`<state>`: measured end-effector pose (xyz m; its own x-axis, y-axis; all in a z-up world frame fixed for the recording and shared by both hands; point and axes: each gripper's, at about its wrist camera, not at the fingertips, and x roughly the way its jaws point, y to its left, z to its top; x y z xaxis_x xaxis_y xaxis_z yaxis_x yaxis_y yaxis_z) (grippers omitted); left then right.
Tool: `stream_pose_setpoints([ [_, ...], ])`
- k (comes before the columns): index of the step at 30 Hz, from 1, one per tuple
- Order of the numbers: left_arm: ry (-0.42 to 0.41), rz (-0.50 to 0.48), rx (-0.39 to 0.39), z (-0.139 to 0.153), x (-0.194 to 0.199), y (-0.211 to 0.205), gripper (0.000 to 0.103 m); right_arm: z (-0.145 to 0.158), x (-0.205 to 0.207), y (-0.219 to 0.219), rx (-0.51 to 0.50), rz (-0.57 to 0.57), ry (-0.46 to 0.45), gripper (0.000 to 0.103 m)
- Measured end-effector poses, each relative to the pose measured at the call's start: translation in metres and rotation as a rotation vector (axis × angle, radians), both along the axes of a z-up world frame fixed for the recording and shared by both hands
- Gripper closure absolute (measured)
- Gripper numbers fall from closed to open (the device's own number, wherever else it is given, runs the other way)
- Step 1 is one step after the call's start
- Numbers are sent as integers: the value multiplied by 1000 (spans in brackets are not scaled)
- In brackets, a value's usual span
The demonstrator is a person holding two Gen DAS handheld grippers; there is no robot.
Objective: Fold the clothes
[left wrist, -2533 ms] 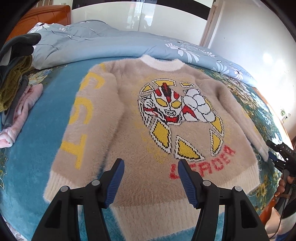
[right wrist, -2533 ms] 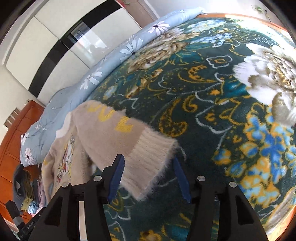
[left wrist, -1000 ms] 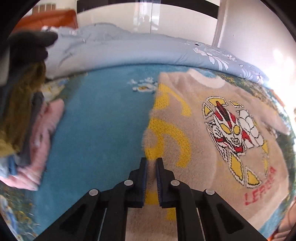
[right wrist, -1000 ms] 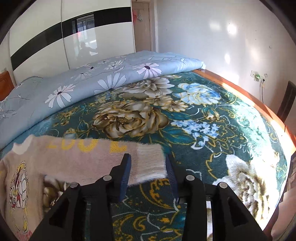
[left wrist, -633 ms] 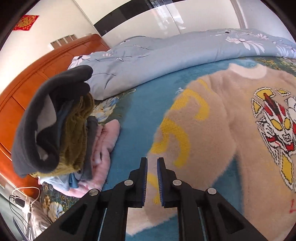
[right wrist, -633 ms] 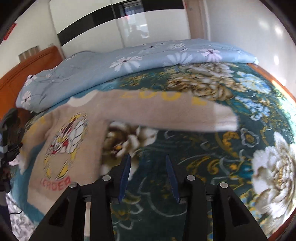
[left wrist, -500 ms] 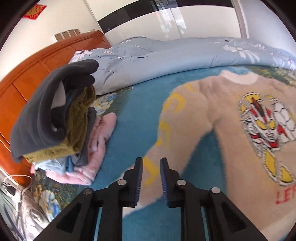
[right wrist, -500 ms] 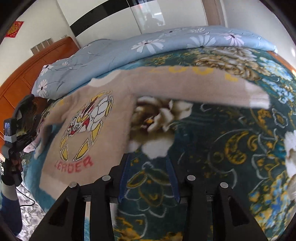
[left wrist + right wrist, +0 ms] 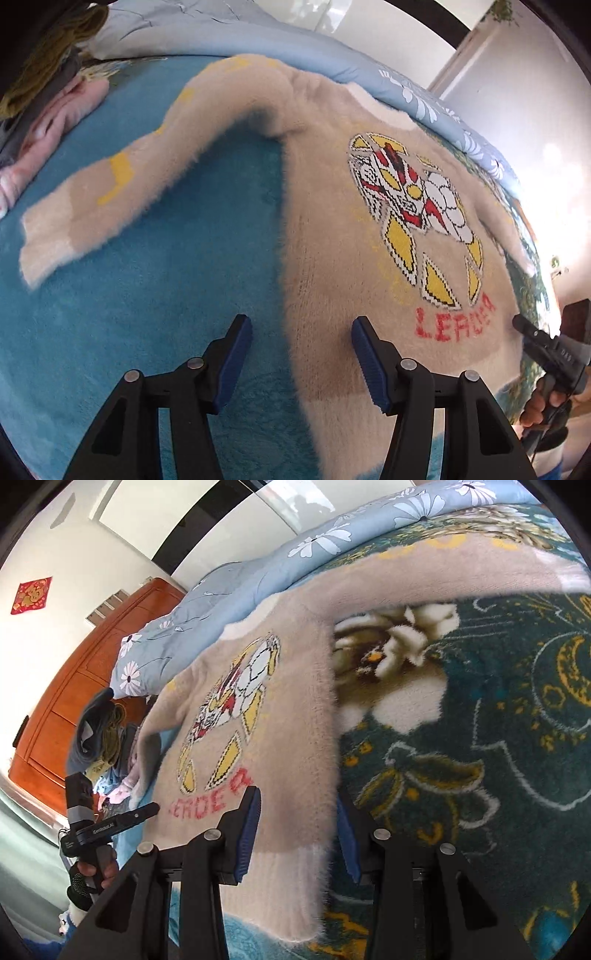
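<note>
The beige sweater (image 9: pixel 332 206) lies face up on the patterned blanket (image 9: pixel 480 738), sleeves spread to left and right, with the clothes pile (image 9: pixel 48 92) at far left. The left gripper (image 9: pixel 301 341), jaws just opened and parted, straddles its near left edge without pressing. The right gripper (image 9: pixel 297 823) stands half open astride the near right hem corner.

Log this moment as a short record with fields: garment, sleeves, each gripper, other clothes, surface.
garment: fluffy beige knit sweater with a robot graphic, lying front up
sleeves: both spread outward; yellow-lettered left-side sleeve lies on the blue blanket
left gripper: jaws have just been opening, standing apart over the sweater's side edge, gripping nothing
right gripper: jaws open, astride the sweater's lower corner near the white ribbed hem
other clothes: folded pile beside the sweater
surface: dark green floral blanket
</note>
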<state>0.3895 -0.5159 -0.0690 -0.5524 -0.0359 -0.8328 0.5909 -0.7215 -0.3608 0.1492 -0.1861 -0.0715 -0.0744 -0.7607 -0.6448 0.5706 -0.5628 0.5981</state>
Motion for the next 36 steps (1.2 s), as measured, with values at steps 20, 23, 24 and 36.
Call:
stream_pose_setpoints([
  [20, 153, 49, 86, 13, 33, -3, 81, 12, -1, 24, 39, -32, 12, 92],
  [23, 267, 209, 191, 12, 45, -36, 61, 15, -3, 22, 66, -34, 35, 89],
  [24, 308, 270, 236, 10, 48, -49, 59, 16, -4, 21, 80, -37, 44, 89],
  [36, 699, 837, 698, -55, 33, -126, 32, 41, -6, 20, 188, -104, 157, 64],
])
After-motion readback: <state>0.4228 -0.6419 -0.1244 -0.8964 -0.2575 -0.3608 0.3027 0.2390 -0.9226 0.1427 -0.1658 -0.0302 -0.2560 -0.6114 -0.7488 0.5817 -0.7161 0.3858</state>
